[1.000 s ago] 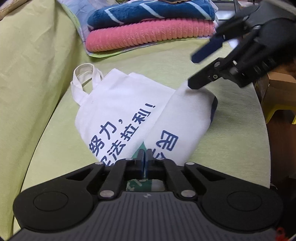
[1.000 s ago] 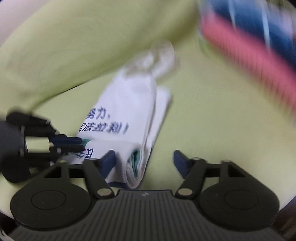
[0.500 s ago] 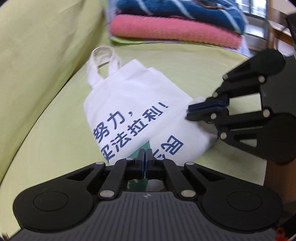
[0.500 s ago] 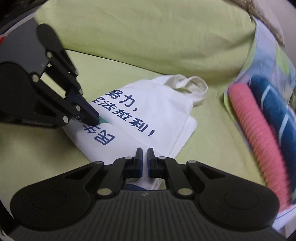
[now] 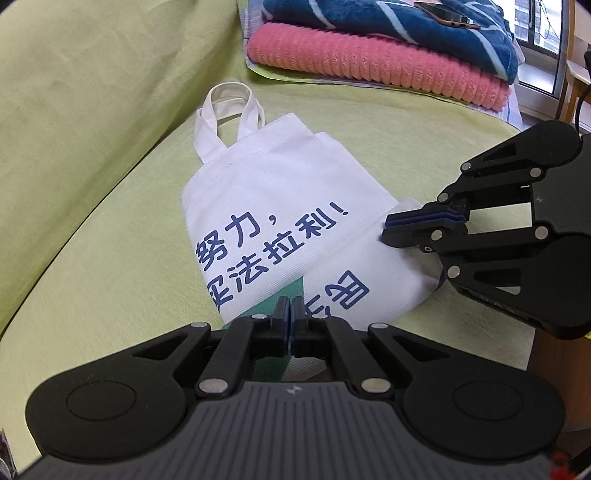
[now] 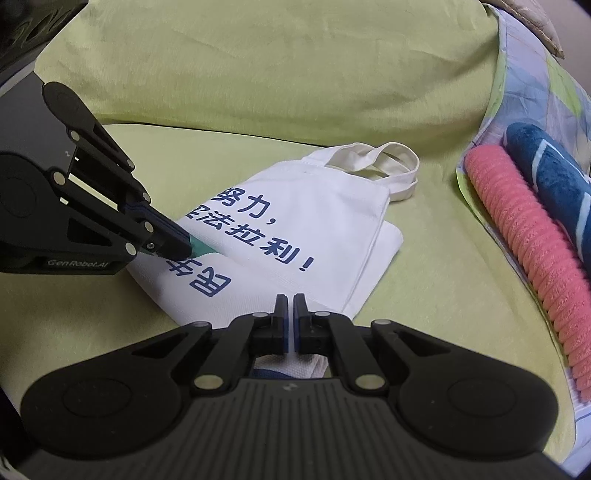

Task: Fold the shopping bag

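A white shopping bag (image 5: 266,192) with blue printed characters lies on the green sofa seat (image 5: 110,258), its handles (image 5: 229,110) at the far end. Its bottom part is folded up over the print. My left gripper (image 5: 290,314) is shut on the near corner of that folded part, where a green patch shows. My right gripper (image 5: 386,229) is shut on the fold's other corner. In the right wrist view the bag (image 6: 314,206) lies ahead, the right gripper (image 6: 290,314) pinches white fabric, and the left gripper (image 6: 186,249) comes in from the left.
A pink towel (image 5: 369,62) and a blue striped towel (image 5: 369,18) are stacked on a patterned cloth beyond the bag, with a phone (image 5: 447,14) on top. The sofa backrest (image 5: 92,74) rises on the left. Brown furniture (image 5: 546,354) stands past the seat's right edge.
My right gripper came down from above the bag with open jaws and shut on the fold's corner. The left gripper stayed shut on its corner and rolled a little.
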`<state>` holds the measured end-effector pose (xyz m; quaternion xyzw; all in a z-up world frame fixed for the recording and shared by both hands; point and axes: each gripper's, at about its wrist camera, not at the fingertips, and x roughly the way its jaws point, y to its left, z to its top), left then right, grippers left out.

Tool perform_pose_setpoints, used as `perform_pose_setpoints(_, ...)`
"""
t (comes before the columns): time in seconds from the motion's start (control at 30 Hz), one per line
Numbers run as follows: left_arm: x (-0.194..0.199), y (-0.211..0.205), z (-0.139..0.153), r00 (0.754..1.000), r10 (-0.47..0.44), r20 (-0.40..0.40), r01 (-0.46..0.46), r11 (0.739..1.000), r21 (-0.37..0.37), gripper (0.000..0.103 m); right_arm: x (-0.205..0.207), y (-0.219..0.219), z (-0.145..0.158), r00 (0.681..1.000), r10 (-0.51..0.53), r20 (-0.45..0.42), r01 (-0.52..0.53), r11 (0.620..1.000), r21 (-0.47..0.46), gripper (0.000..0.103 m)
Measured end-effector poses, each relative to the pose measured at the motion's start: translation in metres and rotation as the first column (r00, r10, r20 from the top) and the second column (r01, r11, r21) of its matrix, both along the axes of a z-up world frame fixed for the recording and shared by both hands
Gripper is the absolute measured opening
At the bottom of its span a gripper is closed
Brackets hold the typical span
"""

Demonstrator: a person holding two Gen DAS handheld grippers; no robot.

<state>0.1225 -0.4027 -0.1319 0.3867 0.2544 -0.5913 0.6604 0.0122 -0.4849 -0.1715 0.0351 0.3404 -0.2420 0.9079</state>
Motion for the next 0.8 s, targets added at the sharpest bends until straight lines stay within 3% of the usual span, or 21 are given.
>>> perform_pose_setpoints(0.37, -0.0020, -0.0073, 0.0016, 0.994, 0.107, -0.023, -0.107, 0.994, 0.022, 0.000, -0.0027, -0.0016, 0.0009, 1.000, -0.005, 0.031, 0.004, 0.999, 0.036, 0.003)
perform_pose_setpoints(0.8, -0.0029, -0.0084, 0.0017, 0.993, 0.115, -0.014, -0.115, 0.993, 0.020, 0.000, -0.0075, -0.0054, 0.0023, 0.999, -0.009, 0.051, 0.005, 0.998, 0.065, 0.003)
